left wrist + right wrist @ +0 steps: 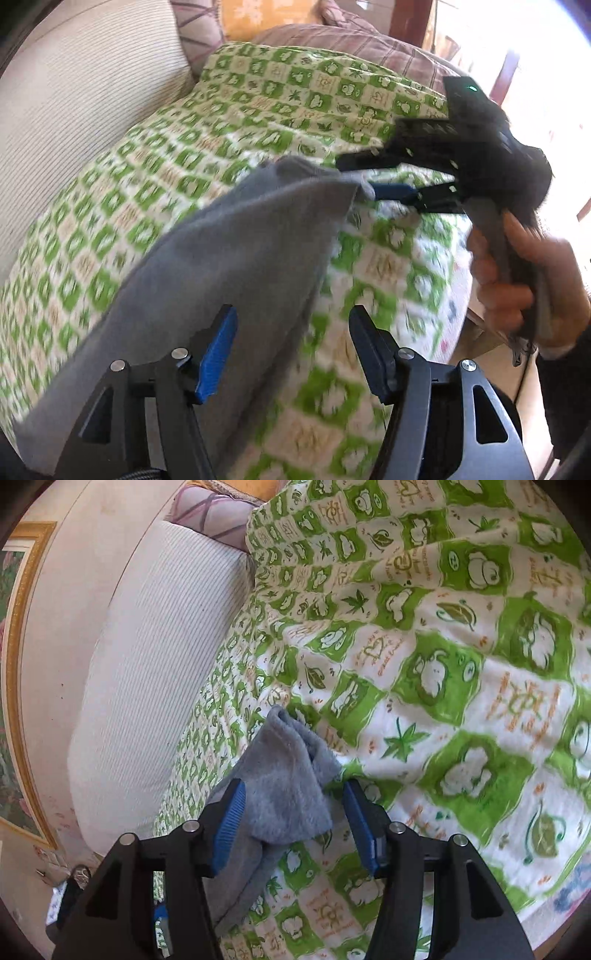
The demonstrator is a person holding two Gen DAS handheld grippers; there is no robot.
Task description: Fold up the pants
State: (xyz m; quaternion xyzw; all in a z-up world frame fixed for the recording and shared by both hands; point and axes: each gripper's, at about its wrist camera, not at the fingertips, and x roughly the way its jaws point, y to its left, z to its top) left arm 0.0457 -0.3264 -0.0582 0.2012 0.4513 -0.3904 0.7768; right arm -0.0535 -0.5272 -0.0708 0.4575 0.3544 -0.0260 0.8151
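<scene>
A: Nearest your lens, the left gripper point(291, 349) stands with its jaws wide, and the grey pants point(207, 266) drape over the blue-padded finger without being pinched.

B: And the right gripper point(293, 825)? From its own camera the jaws look wide too, with a bunched grey end sitting between the pads, touching the left one.

A: From the left camera that bunched corner meets the tips of the right gripper point(364, 181), so you may have a light hold, but the fingers stand apart, so I read it as open.

B: How far along are you?

A: Early, I'd judge. The pants hang lifted and slack above the green checked bedspread point(443, 664), not laid flat, and no clean fold shows.

B: So spreading, then folding, is all left.

A: Yes. The white pillow point(155, 686) sits well clear to the side.
</scene>
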